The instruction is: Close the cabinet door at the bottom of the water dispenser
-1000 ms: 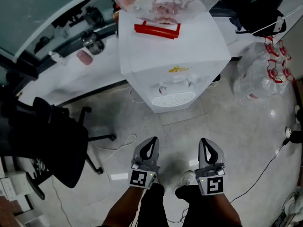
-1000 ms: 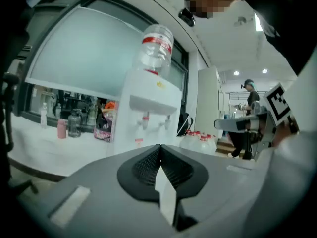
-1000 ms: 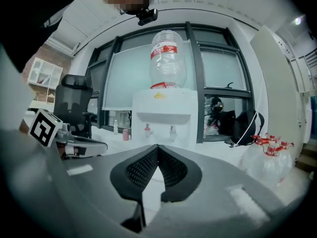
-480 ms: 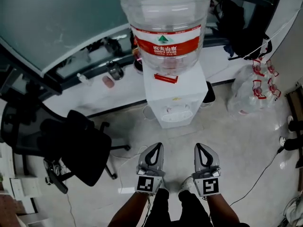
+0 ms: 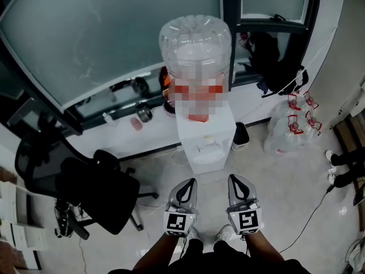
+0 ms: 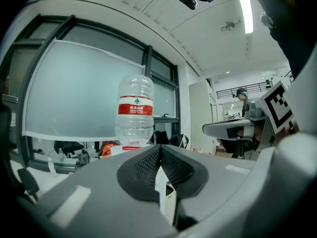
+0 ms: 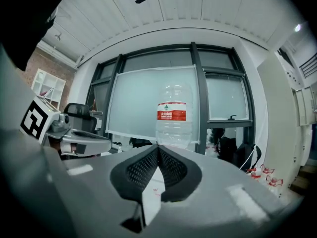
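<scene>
I held the left claw and right claw side by side, both clenched on nothing and pointing level at the white water dispenser. It stood on the floor by the window, water bottle on top, well apart from them. I could not see its cabinet door. A black office chair stood beyond the left claw.

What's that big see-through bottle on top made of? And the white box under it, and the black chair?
The water bottle looks like clear plastic: you can see through it, and it has moulded ribs. The water dispenser looks like smooth white plastic, or maybe painted metal; the look leaves that open. The office chair seems to be dull black fabric or mesh.
</scene>
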Tool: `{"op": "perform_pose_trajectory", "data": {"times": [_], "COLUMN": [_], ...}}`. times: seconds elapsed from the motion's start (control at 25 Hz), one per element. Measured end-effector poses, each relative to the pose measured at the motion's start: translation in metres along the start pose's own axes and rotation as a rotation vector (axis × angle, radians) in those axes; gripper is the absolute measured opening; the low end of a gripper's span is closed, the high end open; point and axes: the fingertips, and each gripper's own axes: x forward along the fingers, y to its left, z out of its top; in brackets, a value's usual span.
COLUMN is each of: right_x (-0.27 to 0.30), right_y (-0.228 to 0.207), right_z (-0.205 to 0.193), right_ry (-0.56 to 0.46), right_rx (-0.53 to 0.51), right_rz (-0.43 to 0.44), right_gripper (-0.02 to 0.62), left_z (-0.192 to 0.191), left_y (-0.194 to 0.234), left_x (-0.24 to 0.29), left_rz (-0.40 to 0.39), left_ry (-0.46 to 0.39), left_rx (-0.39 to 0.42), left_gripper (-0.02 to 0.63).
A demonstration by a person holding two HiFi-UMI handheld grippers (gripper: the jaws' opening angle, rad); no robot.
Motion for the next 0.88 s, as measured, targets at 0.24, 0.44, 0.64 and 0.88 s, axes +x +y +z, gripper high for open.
{"op": "perform_pose_trajectory", "data": {"times": [0.24, 0.44, 0.64, 0.88], "right_x": [-0.011, -0.013, -0.014, -0.016], "right_y": [0.007, 0.015, 0.020, 0.028], "right_z": [0.019, 0.023, 0.025, 0.029], "right_ry": [-0.015, -0.026, -0.030, -0.034], "right_rx": [0.007, 0.007, 0.020, 0.025], "right_rz": [0.001, 0.006, 0.019, 0.032], "right_gripper": [0.002, 0.002, 0.002, 0.002], "left_z": [0.016, 0.022, 0.025, 0.027], "left_y": [-0.004, -0.008, -0.013, -0.013], "left_x": [-0.016, -0.020, -0.023, -0.033], "left_rz": [-0.005, -0.011, -0.013, -0.002], "left_ry": [-0.007, -0.016, -0.014, -0.011], "left_rx": [0.001, 0.011, 0.019, 0.014], "left_gripper": [0.017, 0.017, 0.017, 0.017]}}
